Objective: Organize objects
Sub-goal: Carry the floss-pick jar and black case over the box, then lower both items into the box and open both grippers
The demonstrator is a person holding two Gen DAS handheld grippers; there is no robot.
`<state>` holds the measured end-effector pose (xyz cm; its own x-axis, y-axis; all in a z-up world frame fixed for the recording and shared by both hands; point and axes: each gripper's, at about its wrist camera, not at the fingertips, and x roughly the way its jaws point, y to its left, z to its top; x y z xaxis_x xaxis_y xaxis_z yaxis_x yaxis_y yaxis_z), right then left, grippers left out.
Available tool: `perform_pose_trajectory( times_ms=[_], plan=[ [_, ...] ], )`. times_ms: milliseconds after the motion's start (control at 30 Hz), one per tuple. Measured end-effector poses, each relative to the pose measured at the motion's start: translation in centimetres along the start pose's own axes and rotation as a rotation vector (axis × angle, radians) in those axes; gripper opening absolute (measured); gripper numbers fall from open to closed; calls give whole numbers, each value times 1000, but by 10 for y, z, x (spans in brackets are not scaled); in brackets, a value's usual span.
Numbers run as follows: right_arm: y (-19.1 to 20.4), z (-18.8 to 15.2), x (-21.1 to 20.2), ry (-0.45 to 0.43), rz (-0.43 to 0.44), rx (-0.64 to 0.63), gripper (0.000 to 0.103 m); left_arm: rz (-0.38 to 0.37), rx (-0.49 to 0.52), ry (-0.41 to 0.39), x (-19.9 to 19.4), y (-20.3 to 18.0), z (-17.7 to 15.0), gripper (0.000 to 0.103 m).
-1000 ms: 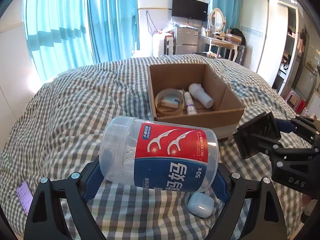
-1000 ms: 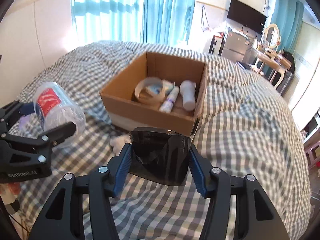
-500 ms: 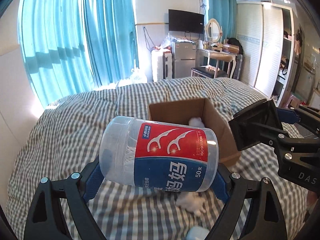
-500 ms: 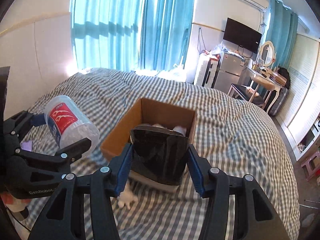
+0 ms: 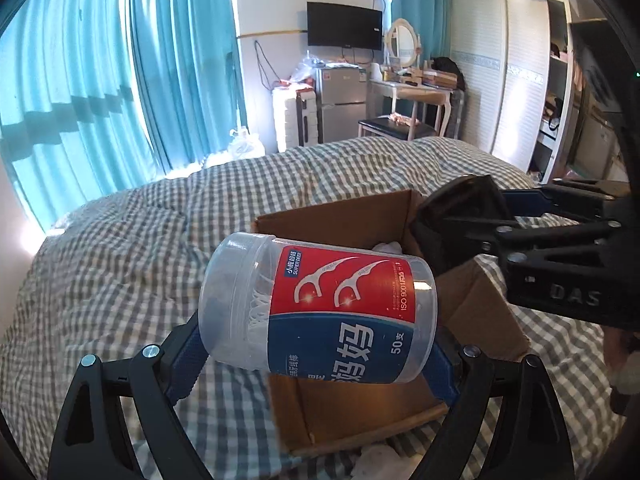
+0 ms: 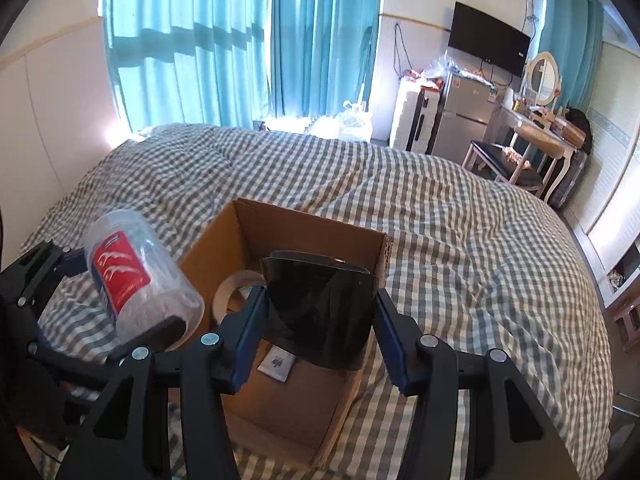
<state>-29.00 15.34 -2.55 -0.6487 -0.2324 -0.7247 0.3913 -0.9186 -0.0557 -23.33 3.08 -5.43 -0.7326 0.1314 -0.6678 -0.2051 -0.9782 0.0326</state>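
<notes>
Two grippers show, each carrying one thing. The left gripper (image 5: pixel 316 344) has its jaws pinched on a clear floss-pick jar (image 5: pixel 320 308) with a red and blue label, held on its side above the near left corner of one open cardboard box (image 6: pixel 304 236). The right gripper (image 6: pixel 320 320) has its jaws pinched on a dark glossy black object (image 6: pixel 320 312), tapered toward the bottom; what it is cannot be made out. It hangs over the box opening.

Inside the box, the right wrist view shows one roll of tape (image 6: pixel 236 288) and one small white sachet (image 6: pixel 276 364); the black object and the gripper fingers cover the rest of the floor. In the left wrist view the jar hides most of the interior, and something white (image 5: pixel 386 246) peeks above it.

The box sits on a bed with a grey-and-white checked cover (image 6: pixel 460 240). Further off stand teal curtains (image 6: pixel 224 40), one small fridge (image 6: pixel 460 116), one wall television (image 6: pixel 488 44), and a dressing table with an oval mirror (image 6: pixel 542 76).
</notes>
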Motion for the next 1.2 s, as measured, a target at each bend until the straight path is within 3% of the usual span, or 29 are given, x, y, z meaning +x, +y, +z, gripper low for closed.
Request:
perform_pose_trajectory(
  times_ms=[133, 333, 633, 900, 967, 1000, 1200],
  plan=[
    [-7, 1, 34, 43, 19, -6, 53, -38, 10, 21, 22, -6, 0, 91],
    [-6, 7, 71, 79, 20, -36, 52, -30, 15, 71, 43, -10, -6, 91],
    [-5, 9, 88, 92, 31, -34, 52, 9, 4, 117, 58, -19, -14, 90],
    [-14, 12, 76, 79, 54, 27, 53, -8, -9, 143, 62, -16, -15, 95],
    [-16, 13, 67, 65, 58, 42, 67, -20, -19, 134, 58, -15, -15, 98],
    [-18, 15, 60, 50, 57, 53, 69, -18, -25, 125, 54, -15, -14, 100],
    [-27, 17, 16, -20, 59, 104, 72, 20, -58, 88, 23, -12, -5, 100]
  ],
)
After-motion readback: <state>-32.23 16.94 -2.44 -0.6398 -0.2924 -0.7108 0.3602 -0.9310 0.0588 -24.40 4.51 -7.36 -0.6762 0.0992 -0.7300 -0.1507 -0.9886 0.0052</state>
